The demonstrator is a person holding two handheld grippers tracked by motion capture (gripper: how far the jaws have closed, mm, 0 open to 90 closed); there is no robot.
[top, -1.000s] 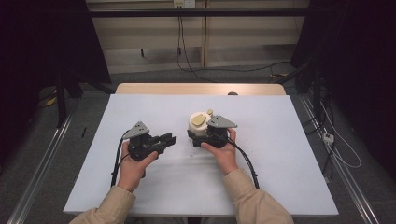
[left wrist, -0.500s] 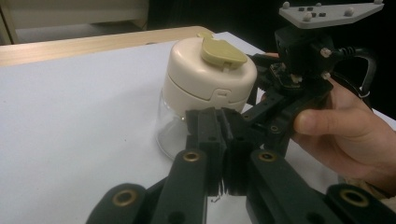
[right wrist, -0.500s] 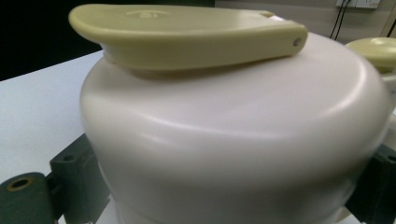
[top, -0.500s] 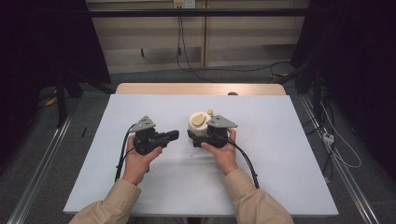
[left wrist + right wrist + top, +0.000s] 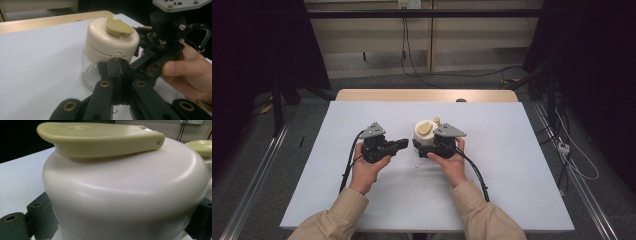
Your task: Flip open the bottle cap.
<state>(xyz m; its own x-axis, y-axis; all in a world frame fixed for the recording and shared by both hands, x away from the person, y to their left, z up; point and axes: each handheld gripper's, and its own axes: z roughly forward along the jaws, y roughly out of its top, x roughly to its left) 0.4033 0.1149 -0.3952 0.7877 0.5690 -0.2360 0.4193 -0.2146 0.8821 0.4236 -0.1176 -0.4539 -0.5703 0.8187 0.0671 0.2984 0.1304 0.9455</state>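
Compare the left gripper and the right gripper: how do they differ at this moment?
The left gripper has its jaws shut together on nothing; the right gripper has its jaws around the cream jar. The left gripper points toward the jar, apart from it. Both are black and hand-held.

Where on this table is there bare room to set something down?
The white table is bare left of the left gripper, right of the right gripper, and behind the jar up to the wooden edge. The centre is crowded: both grippers and the jar.
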